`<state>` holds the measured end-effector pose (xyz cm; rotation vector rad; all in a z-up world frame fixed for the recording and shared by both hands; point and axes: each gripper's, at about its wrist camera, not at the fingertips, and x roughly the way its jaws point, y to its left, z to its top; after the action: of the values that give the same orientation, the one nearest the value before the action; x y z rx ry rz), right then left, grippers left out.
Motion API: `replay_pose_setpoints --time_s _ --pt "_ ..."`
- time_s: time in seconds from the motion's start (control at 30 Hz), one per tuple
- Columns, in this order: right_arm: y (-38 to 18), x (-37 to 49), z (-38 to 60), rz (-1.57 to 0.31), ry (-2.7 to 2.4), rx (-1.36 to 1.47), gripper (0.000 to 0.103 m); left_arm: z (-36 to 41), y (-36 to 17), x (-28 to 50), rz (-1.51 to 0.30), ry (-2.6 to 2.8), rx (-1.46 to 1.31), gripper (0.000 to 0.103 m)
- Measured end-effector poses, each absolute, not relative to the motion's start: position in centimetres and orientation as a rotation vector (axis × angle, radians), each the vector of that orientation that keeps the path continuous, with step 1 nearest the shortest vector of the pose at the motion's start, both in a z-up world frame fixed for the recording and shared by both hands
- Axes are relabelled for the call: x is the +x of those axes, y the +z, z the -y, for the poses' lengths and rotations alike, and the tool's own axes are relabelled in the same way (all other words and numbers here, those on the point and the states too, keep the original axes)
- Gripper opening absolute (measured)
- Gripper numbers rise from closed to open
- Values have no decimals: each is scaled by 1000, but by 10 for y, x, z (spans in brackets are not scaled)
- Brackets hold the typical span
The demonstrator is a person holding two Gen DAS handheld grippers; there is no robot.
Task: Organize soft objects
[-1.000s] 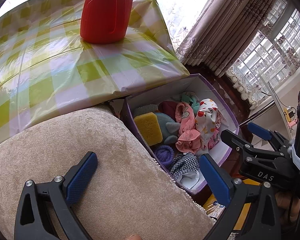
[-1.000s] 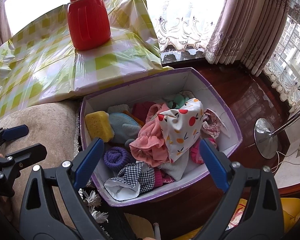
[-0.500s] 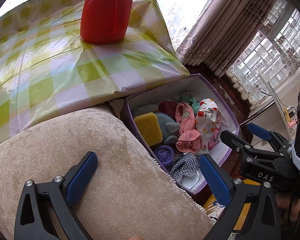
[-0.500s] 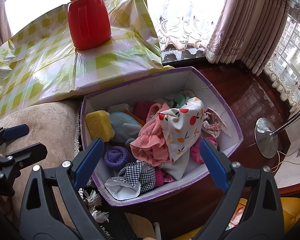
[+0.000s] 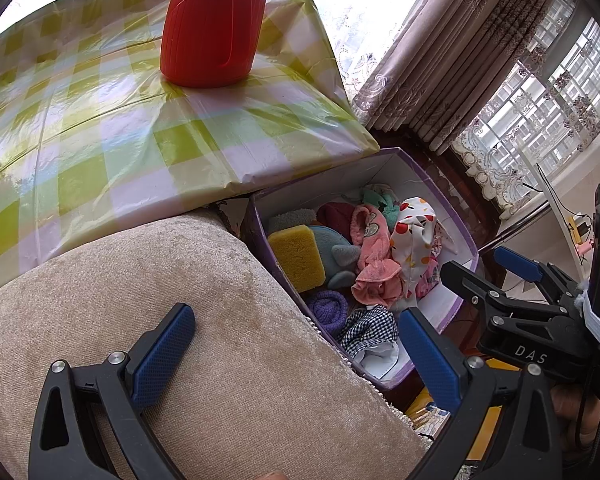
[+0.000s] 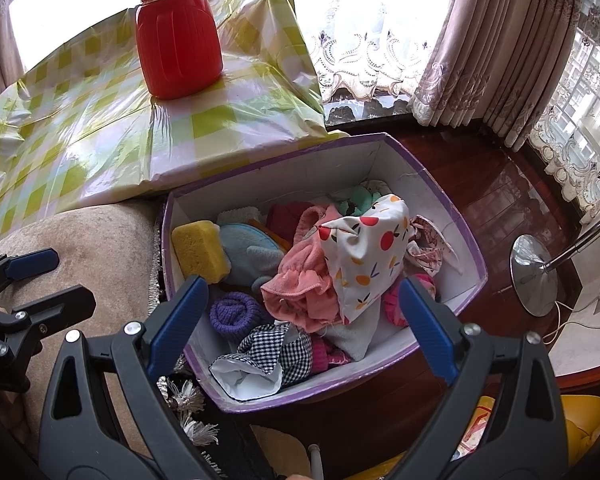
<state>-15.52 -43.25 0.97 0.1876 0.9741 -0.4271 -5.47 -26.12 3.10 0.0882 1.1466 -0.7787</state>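
A purple-rimmed white box [image 6: 452, 208] [image 5: 448, 196] on the dark wood floor holds several soft items: a yellow sponge [image 6: 198, 250] [image 5: 296, 256], a blue plush [image 6: 248, 254], a pink cloth [image 6: 304, 288] [image 5: 374, 264], a white fruit-print cloth [image 6: 364, 256] [image 5: 412, 236], a purple knit roll [image 6: 232, 314] [image 5: 328, 308] and a black-and-white checked cloth [image 6: 276, 350] [image 5: 366, 330]. My right gripper [image 6: 300, 304] is open above the box's near side, holding nothing. My left gripper [image 5: 296, 332] is open and empty over the beige cushion [image 5: 140, 300].
A red plastic jug [image 6: 176, 40] [image 5: 212, 28] stands on a table under a green-checked plastic cloth [image 6: 100, 120] behind the box. A chrome lamp base [image 6: 534, 276] sits on the floor at right. Curtains [image 6: 512, 48] hang behind. Yellow items [image 6: 584, 432] lie near the bottom right.
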Motion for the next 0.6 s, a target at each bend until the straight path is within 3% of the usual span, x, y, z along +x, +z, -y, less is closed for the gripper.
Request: replay_pose_setpoints --time_s 0.6 --pt "8 -155 435 -978 -424 195 97 265 34 -56 -1117 -792 110 103"
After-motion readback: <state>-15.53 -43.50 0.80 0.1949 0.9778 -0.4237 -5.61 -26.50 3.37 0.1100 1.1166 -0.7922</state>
